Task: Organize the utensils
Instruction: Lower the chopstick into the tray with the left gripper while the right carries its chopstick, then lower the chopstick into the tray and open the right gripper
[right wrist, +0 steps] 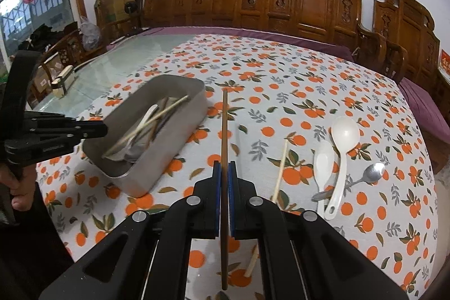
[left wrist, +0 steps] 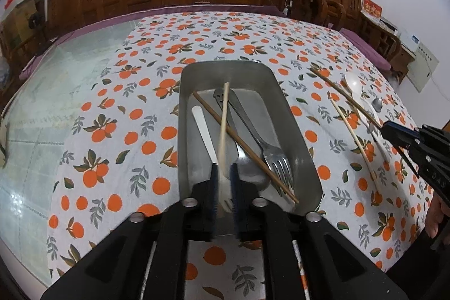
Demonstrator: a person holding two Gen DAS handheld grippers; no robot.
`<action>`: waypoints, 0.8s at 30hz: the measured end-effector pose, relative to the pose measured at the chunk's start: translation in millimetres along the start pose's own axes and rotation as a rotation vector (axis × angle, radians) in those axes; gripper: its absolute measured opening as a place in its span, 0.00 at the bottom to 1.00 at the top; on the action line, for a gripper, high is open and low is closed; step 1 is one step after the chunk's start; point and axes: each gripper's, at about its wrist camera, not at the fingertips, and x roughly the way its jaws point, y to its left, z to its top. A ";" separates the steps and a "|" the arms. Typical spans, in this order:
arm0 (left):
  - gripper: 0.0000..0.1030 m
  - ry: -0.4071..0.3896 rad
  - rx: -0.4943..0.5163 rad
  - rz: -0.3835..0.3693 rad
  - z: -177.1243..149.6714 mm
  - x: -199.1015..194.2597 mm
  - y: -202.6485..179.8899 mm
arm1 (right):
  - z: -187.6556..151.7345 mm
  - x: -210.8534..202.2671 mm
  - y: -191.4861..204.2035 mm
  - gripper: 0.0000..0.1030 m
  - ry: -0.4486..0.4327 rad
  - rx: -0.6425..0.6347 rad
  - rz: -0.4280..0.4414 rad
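Left claw, nearest the left wrist lens, sits low over the near end of the metal tray; its blue pads stand narrow around a pale chopstick, which runs from between them toward 12 o'clock. Whether the pads actually press it I cannot tell.

Tray contents, left wrist view: dark chopstick lying diagonally from 10 to 4 o'clock; fork with tines toward the near end, at 3 o'clock of the pale stick; white flat handle at 9 o'clock of it; a metal spoon bowl partly under the rest.

Right claw is clamped on a brown chopstick, pads touching it on both sides. The stick points to 12 o'clock and extends back past the pads toward the lens; its far tip is clear of the tray, which lies at 10 o'clock.

On the orange-print tablecloth, at 2 to 3 o'clock of the right claw: a second pale chopstick, a short white spoon, a white ladle-type spoon just beside it, and a small metal spoon furthest right. Table beyond the cloth shows a glass top.
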 end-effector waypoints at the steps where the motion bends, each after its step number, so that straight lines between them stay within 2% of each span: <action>1: 0.19 -0.007 -0.001 0.000 0.9 -2.1 0.7 | 0.8 -1.4 2.6 0.06 -0.003 -0.003 0.003; 5: 0.19 -0.037 -0.012 0.003 5.8 -12.5 5.9 | 5.8 -5.0 15.8 0.06 -0.008 -0.018 0.027; 12: 0.35 -0.086 -0.033 0.019 11.6 -27.4 19.1 | 22.0 1.1 38.6 0.06 -0.010 -0.046 0.040; 13: 0.45 -0.091 -0.038 0.022 12.2 -28.5 21.5 | 25.3 2.8 42.3 0.06 -0.011 -0.043 0.048; 15: 0.59 -0.108 -0.049 0.023 13.3 -31.3 27.1 | 31.5 7.2 48.0 0.06 -0.012 -0.034 0.063; 17: 0.61 -0.117 -0.061 0.024 14.7 -33.7 32.0 | 36.6 11.6 53.8 0.06 -0.019 -0.027 0.076; 22: 0.81 -0.161 -0.089 0.042 17.3 -43.6 46.4 | 48.2 29.4 68.3 0.06 -0.005 -0.007 0.101; 24: 0.84 -0.167 -0.096 0.052 17.8 -45.8 51.4 | 51.4 36.2 70.5 0.06 -0.001 0.006 0.110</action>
